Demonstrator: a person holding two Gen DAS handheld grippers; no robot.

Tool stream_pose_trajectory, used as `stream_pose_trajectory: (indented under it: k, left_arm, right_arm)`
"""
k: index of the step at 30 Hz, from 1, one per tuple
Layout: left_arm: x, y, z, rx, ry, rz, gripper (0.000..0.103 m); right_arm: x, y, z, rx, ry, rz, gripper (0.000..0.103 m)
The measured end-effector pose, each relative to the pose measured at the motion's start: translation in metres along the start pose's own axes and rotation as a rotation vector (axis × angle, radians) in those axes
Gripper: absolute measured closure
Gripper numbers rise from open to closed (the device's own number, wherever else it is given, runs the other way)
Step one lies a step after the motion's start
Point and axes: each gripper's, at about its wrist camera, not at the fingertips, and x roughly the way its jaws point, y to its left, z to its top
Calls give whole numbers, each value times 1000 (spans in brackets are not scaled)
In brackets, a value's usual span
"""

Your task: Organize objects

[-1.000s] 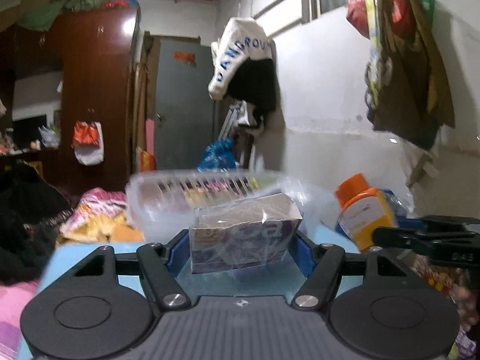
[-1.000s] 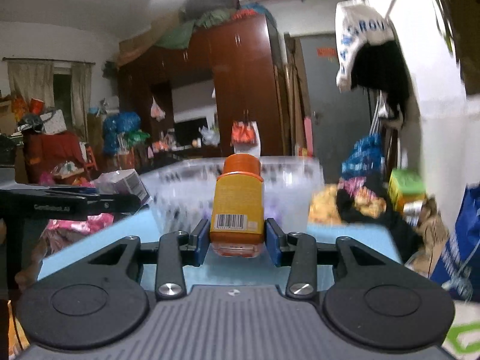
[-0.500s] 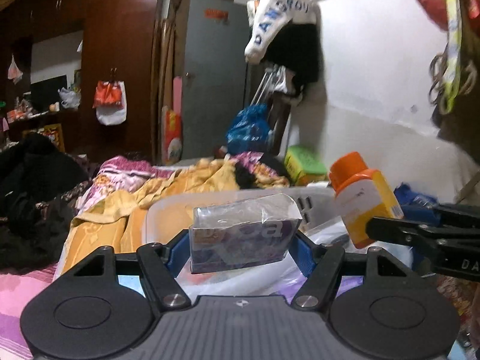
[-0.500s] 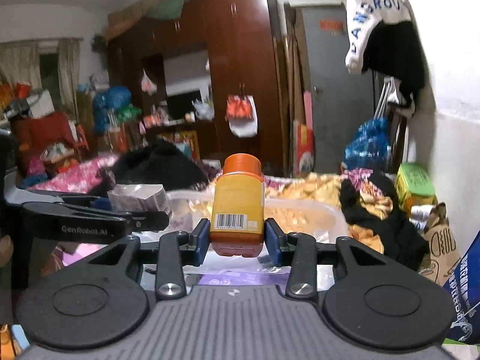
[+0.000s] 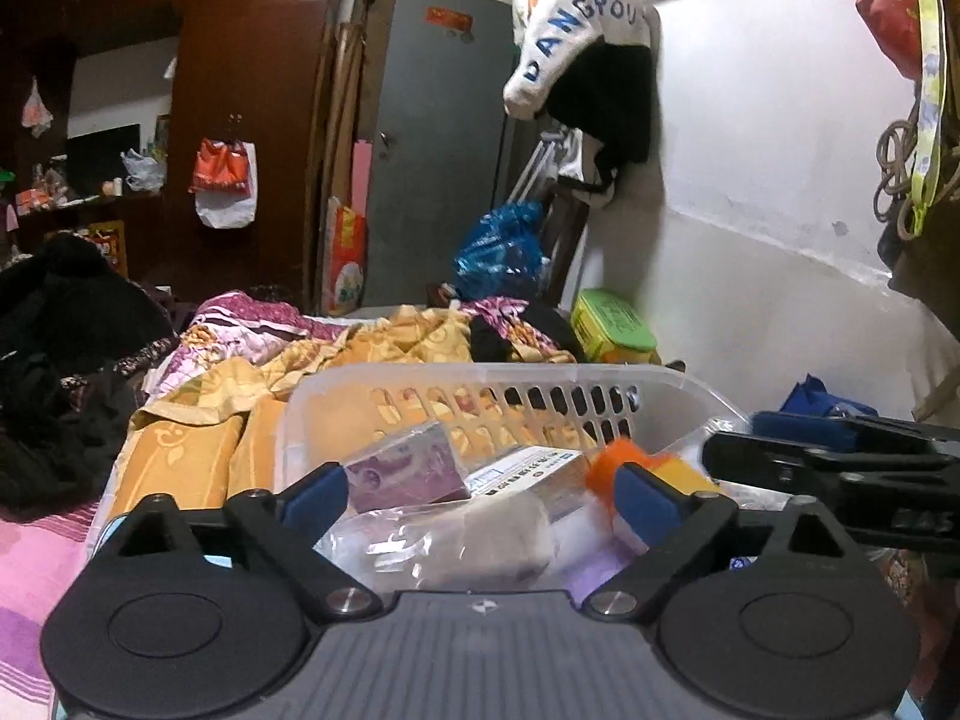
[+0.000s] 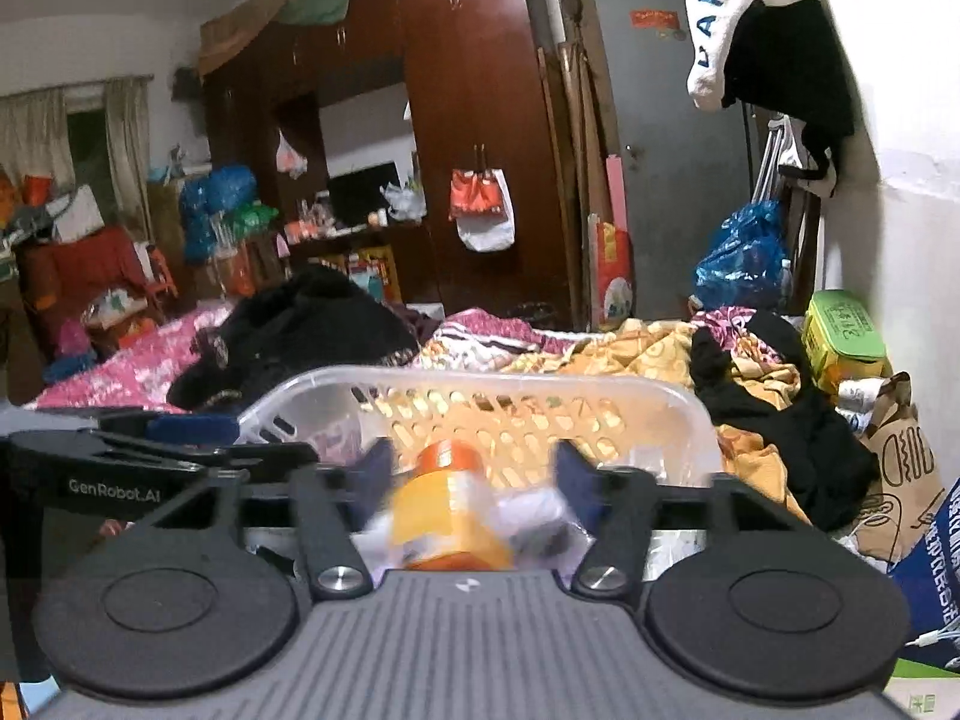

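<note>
A translucent white basket sits on the bed right in front of both grippers. My left gripper is over its near side with jaws opening wide. The purple box lies loose inside the basket beside the left finger, free of the pads. My right gripper is opening too. The orange-capped yellow bottle is a blur between its spread fingers, with a gap on both sides, dropping into the basket. Each gripper shows at the edge of the other's view.
The basket also holds a white printed box and a plastic-wrapped bundle. Yellow quilts and black clothes surround it on the bed. A green box and a paper bag stand by the right wall.
Both grippers came forward over the basket, then let go. The purple box dropped from the left jaws into the basket, and the bottle is falling from the right jaws.
</note>
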Motion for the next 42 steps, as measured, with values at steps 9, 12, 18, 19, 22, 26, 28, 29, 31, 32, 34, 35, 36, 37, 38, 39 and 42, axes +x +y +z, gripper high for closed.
stream_pose_trajectory:
  k: [9,12,18,19,22,26,28,29,31,32,34,35,36,37,38,39,42]
  left_arm:
    - [-37,3,-17,-3,-130,-72,1]
    - [-59,1,-26,15,-150,-93,1]
    - [-115,-1,-55,48,-133,-106,1]
    - [-124,0,-60,39,-125,-111,1]
    - [-150,-3,-77,38,-114,-47,1]
    - [-185,1,-105,-2,-112,7,1]
    - [-195,-1,-112,18,-106,21,1]
    - [-198,-3,-114,35,-110,32,1]
    - [-202,-9,-117,52,-127,27,1]
    - [-202,-11,-118,50,-126,13,1]
    - [-200,-16,-119,56,-119,-15,1]
    - [-199,-19,-120,65,-115,-17,1]
    - [-200,-22,-121,70,-117,-14,1]
    - [-199,-24,-122,75,-120,-14,1]
    - [-197,-26,-123,78,-116,-14,1]
    - [-195,-28,-123,79,-113,-17,1]
    - [-191,-32,-125,78,-101,-27,1]
  right_arm:
    - [-29,-4,3,19,-52,26,0]
    - [-40,0,-3,-2,-31,-2,0]
    - [-65,33,-33,-75,11,-199,0]
    - [-71,38,-38,-71,17,-205,0]
    - [-85,45,-46,-20,109,-184,0]
    - [-117,61,-70,-9,104,-208,0]
    - [-137,70,-83,-10,43,-208,0]
    - [-141,72,-86,-5,32,-201,0]
    - [-147,78,-89,-23,30,-181,0]
    - [-146,79,-87,-34,32,-180,0]
    - [-146,78,-83,-25,16,-195,0]
    - [-148,76,-84,-15,9,-205,0]
    - [-150,75,-87,-5,7,-208,0]
    - [-150,72,-85,9,7,-203,0]
    - [-152,70,-86,21,7,-199,0]
    - [-153,69,-86,31,4,-197,0]
    - [-157,70,-88,24,-12,-205,0]
